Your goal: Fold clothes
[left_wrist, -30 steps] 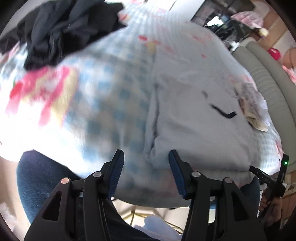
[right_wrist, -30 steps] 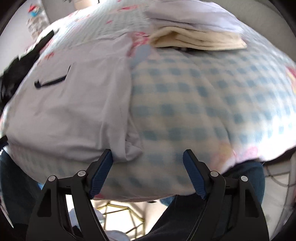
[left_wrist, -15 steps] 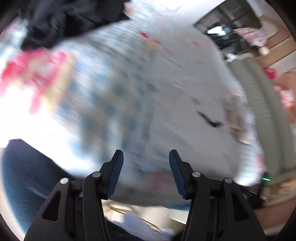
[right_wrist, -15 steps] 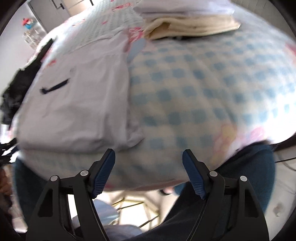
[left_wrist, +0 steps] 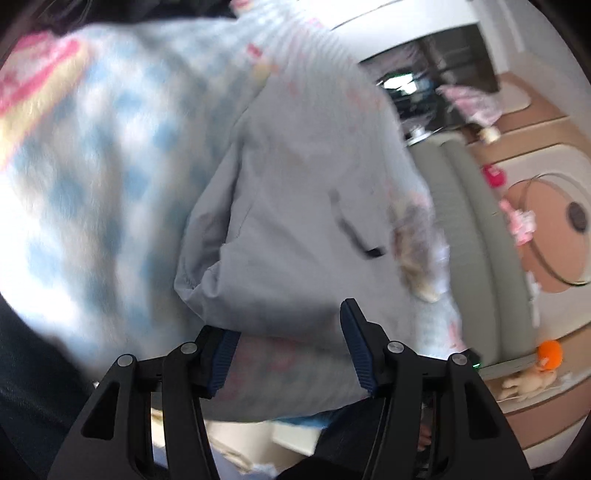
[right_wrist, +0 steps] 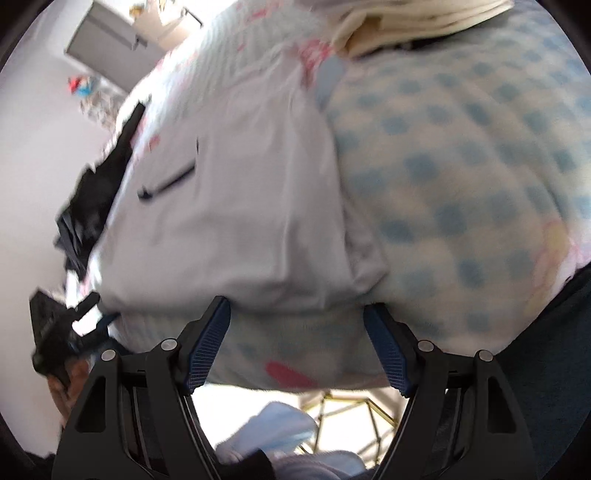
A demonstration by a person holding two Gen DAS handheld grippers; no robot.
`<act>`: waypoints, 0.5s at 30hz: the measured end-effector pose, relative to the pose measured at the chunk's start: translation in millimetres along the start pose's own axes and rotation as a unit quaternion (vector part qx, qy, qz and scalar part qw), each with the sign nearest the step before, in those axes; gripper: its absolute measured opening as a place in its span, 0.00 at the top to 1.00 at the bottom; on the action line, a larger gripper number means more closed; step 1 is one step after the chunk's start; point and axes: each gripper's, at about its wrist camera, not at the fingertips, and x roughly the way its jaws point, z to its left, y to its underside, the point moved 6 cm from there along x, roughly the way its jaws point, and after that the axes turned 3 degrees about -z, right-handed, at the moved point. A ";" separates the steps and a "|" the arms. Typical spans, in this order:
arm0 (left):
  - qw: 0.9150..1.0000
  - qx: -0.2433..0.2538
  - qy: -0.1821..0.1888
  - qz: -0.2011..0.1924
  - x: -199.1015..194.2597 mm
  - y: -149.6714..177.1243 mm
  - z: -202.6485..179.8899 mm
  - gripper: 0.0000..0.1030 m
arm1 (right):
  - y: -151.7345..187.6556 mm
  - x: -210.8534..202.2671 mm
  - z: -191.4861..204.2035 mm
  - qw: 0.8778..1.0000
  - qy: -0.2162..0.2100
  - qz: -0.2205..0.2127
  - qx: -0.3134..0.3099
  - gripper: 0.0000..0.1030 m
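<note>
Two views, both blurred. Left wrist view: left gripper (left_wrist: pixel 290 349) seen spread apart, nothing clasped, poised at near hem of pale grey garment (left_wrist: pixel 295 221). Garment laid flat on blue-checked blanket (left_wrist: pixel 92 166); its left edge folded over, blanket left bare beside it. Grey padded headboard (left_wrist: pixel 469 221) seen past far right edge.

Right wrist view: right gripper (right_wrist: pixel 297 341) likewise spread, unloaded, at garment (right_wrist: pixel 236 206) near-right corner. Wide bare blanket (right_wrist: pixel 461 184) to right. Folded cream stack (right_wrist: pixel 417 26) at far edge; dark clothes (right_wrist: pixel 99 192) off left edge.
</note>
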 end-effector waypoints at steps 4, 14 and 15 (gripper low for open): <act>1.000 -0.010 0.001 0.024 15.5 6.2 9.1 0.42 | 1.0 -3.1 -6.3 0.999 -0.018 -0.008 0.029 0.25; 0.999 -0.027 -0.007 0.021 18.7 -3.4 13.4 0.39 | 7.8 18.3 5.0 0.999 0.001 0.027 -0.021 0.24; 0.999 -0.040 -0.009 0.008 14.1 -6.6 19.0 0.39 | 5.1 18.1 -0.8 1.000 0.001 0.021 0.001 0.26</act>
